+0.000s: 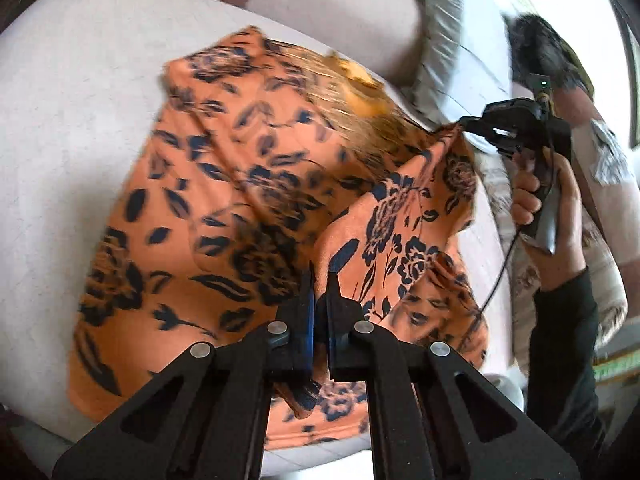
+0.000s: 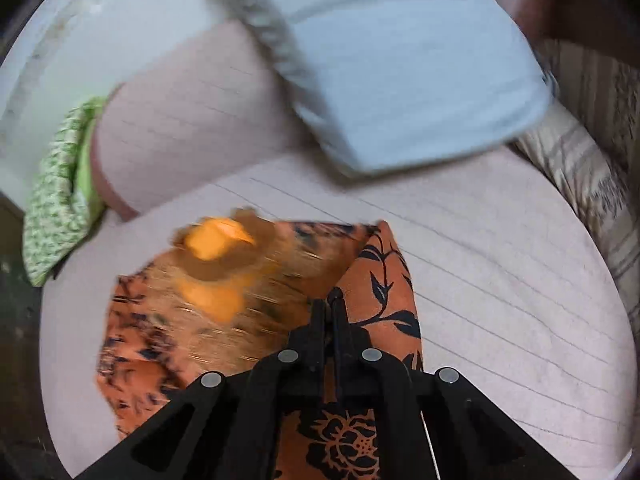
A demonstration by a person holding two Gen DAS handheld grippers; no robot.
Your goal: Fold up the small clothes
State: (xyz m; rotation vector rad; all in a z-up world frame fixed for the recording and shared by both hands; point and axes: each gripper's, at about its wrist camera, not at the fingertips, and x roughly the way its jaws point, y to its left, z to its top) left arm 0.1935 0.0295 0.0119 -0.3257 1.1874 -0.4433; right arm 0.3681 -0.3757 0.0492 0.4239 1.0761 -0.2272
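the black left gripper (image 1: 320,280) sits nearest, its fingers pinched tight on the near edge of one orange garment with a dark floral print (image 1: 224,200). the cloth spreads over a pale grey-pink sofa cushion (image 1: 60,140). the black right gripper (image 1: 470,126), held in the person's hand (image 1: 556,216), clamps the far corner.

in the right wrist view, the right gripper's fingers (image 2: 340,312) are closed on a raised fold of the garment, partly motion-blurred. behind lie one pale blue cushion (image 2: 400,80) and one green-and-white patterned cloth (image 2: 56,208).
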